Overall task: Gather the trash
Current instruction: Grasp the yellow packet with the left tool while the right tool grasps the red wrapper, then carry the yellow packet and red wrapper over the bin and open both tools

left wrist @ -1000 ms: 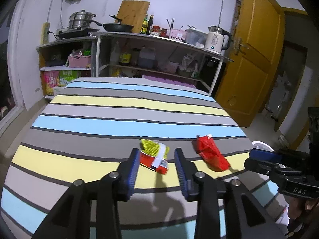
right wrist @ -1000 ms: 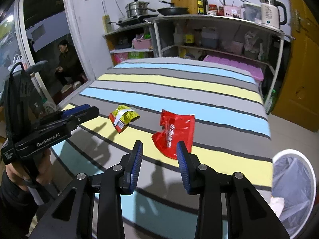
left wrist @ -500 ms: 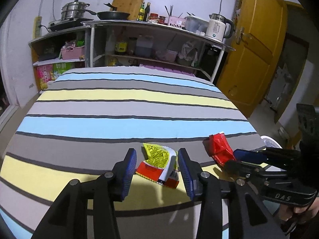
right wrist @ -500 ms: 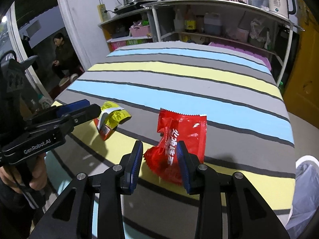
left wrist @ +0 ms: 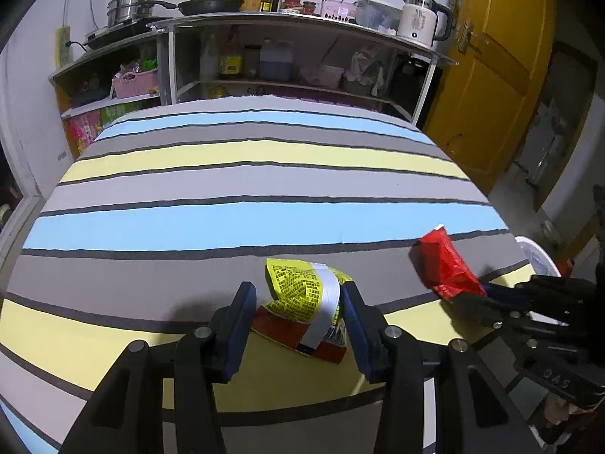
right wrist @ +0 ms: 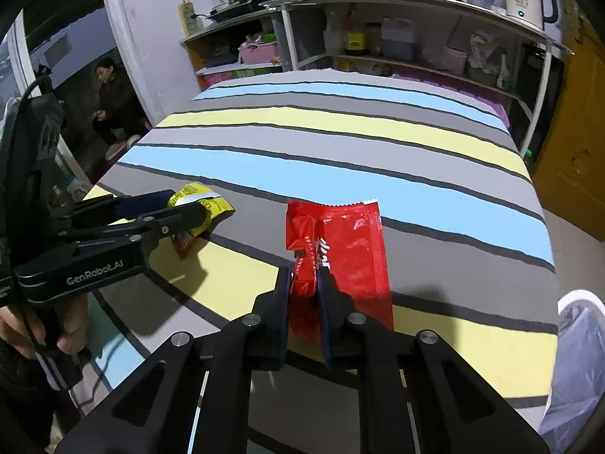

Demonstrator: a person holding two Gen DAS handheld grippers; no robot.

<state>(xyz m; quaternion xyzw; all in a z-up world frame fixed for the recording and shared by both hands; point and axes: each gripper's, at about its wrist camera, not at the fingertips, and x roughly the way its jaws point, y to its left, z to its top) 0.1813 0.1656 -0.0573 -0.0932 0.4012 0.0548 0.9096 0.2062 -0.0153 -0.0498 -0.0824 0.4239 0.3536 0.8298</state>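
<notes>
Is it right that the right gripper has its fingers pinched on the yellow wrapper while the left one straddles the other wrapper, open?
Not quite. The right wrist view shows the right gripper pinched on the red wrapper; the open left gripper straddles the yellow wrapper.

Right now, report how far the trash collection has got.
Nothing is binned yet: both wrappers lie on the striped bedspread. In hand: the right gripper has just been closing and now pinches the red wrapper; the left gripper has been opening and straddles the yellow wrapper, pads not yet pressing. Left: grip the yellow one, then carry both to the lined bin beside the bed.
</notes>
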